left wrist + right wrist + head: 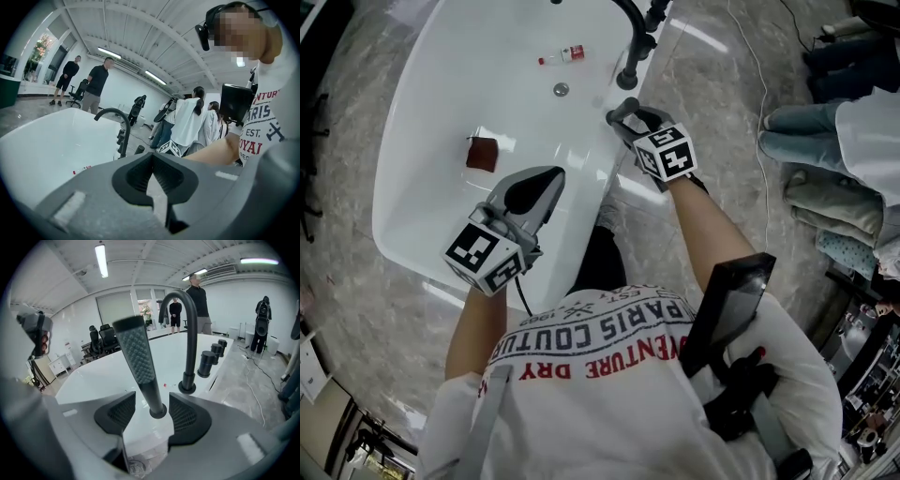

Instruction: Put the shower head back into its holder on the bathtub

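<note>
**Shower head in holder, right jaws spread around it**

The slim black shower head with a dotted face [137, 359] stands tilted in its round black holder [158, 411] on the white bathtub's rim [93, 376]. It sits between the right gripper's [151, 405] wide-apart jaws, unclamped. The left gripper's [152, 161] jaws are together with nothing between them.

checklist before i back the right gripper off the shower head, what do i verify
1. Shower head stands in its holder on the tub rim: ok.
2. Pushed fully home in the holder: cannot tell.
3. Right gripper jaws apart, pads off the handle: ok.
4. Faucet stands beyond the right gripper, apart from it: ok.
5. Left gripper shut, nothing in it: ok.
</note>
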`<state>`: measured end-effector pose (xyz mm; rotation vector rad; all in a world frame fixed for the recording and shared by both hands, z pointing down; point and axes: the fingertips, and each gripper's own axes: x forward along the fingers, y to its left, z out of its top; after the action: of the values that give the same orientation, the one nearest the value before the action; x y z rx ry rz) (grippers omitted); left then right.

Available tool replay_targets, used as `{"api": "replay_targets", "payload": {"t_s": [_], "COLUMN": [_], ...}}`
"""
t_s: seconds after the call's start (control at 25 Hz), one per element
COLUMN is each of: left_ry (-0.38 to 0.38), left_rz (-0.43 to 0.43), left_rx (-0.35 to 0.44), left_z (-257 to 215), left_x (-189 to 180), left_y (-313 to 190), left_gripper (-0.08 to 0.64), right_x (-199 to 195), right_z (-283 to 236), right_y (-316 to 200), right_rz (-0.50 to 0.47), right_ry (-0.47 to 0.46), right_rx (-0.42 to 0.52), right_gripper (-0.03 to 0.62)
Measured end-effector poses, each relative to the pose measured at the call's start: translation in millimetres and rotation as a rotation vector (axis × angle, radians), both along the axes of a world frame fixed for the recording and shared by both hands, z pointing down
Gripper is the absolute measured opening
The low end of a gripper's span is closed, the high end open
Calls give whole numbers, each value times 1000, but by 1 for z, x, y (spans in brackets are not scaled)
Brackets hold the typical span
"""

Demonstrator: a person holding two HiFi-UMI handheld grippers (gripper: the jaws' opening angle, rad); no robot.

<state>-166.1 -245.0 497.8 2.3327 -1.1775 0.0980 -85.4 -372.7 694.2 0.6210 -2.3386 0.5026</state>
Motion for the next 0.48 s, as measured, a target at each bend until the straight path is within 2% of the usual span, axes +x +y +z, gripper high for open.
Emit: {"api": "replay_targets", "payload": {"t_s": [0.2, 0.28, 0.32, 0.4, 0.48], "left_ry": [-1, 6, 15, 30, 37], "left_rz": [48, 75, 94, 144, 200], "left_rx": [23, 41, 52, 77, 105], "left_z": [-12, -23, -31, -48, -65], "left_x": [21, 37, 49, 74, 98], "left_y": [1, 4, 7, 16, 34], "left_gripper": [2, 2, 2, 2, 2], "right_x": [33, 48, 57, 76, 92], "right_z": [-51, -92, -117, -168, -212], "right_y": [20, 39, 53, 86, 127], "right_rz": [20, 54, 82, 122, 121], "right_ry": [-30, -105, -162, -276, -363], "right_rx": [65, 91, 93, 86, 76], "right_gripper": [191, 125, 73, 9, -2]}}
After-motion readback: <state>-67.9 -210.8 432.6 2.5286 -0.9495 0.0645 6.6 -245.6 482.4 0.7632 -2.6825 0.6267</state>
